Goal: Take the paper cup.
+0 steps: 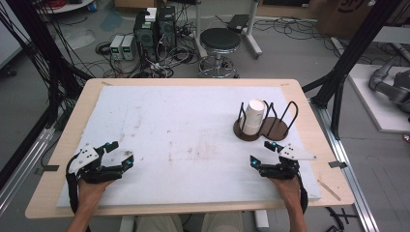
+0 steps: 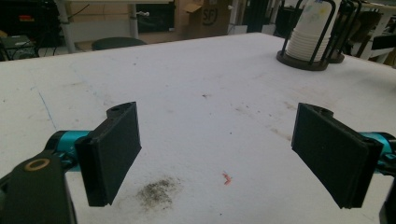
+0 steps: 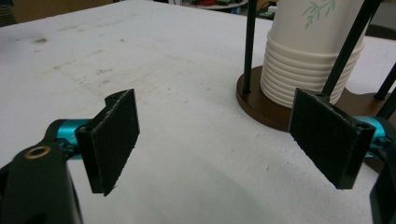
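A stack of white paper cups (image 1: 253, 117) stands upside down in a dark wire holder with a round brown base (image 1: 274, 129) at the right of the white foam mat. In the right gripper view the cup stack (image 3: 306, 60) rises just beyond the right jaw, with a leaf print on the top cup. My right gripper (image 1: 264, 153) is open, a short way in front of the holder, nothing between its jaws. My left gripper (image 1: 120, 152) is open at the near left of the mat, far from the cups (image 2: 308, 32).
The white mat (image 1: 183, 125) covers most of a wooden table (image 1: 309, 121) and carries dirt smudges (image 2: 156, 191). Beyond the table are a black stool (image 1: 220, 43), computer boxes (image 1: 154, 29) and loose cables on the floor. Black frame posts (image 1: 355, 53) flank the table.
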Available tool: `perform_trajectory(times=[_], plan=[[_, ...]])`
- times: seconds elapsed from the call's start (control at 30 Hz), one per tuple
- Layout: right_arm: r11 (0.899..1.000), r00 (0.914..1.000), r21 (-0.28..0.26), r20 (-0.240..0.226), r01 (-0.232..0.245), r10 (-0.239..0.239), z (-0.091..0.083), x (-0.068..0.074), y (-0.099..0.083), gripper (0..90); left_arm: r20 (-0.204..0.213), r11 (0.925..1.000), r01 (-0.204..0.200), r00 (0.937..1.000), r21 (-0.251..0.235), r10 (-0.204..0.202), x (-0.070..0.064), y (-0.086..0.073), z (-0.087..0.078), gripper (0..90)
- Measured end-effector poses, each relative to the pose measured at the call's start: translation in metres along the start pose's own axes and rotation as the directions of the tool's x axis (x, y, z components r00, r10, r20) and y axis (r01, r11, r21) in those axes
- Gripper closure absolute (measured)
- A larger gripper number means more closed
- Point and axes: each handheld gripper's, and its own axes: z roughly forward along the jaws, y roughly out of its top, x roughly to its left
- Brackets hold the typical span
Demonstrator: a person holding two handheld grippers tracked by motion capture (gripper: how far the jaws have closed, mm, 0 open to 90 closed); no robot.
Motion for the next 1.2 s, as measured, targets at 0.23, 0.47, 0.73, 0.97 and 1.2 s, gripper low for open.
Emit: perform_trajectory(times=[0.23, 0.47, 0.73, 0.97, 1.2], plan=[[0.998, 0.9999, -0.053, -0.008, -0.014, 0.014, -0.005, -0.001, -0.003, 16.7, 0.001, 1.0000, -0.005, 1.0000, -0.002, 0.005, 0.000, 0.000, -0.001, 15.5], [0.999, 0.9997, -0.035, -0.018, -0.016, 0.016, -0.003, -0.002, -0.001, 16.6, 0.001, 0.9997, -0.024, 0.9997, 0.006, 0.024, -0.002, 0.000, 0.000, 15.5], [1.000, 0.9987, -0.009, -0.051, -0.007, 0.007, -0.002, -0.003, 0.000, 16.6, -0.001, 0.9997, -0.022, 0.9997, 0.010, 0.022, -0.002, 0.000, 0.000, 15.5], [0.998, 0.9953, -0.056, -0.097, -0.003, -0.002, -0.009, -0.006, 0.014, 16.6, 0.000, 0.9993, -0.026, 0.9997, 0.028, 0.026, -0.002, 0.001, 0.002, 15.5], [0.991, 0.9969, -0.136, -0.079, -0.018, 0.007, -0.029, -0.019, 0.058, 16.6, 0.005, 0.9991, -0.022, 0.9997, 0.035, 0.022, -0.001, 0.001, 0.003, 15.5]])
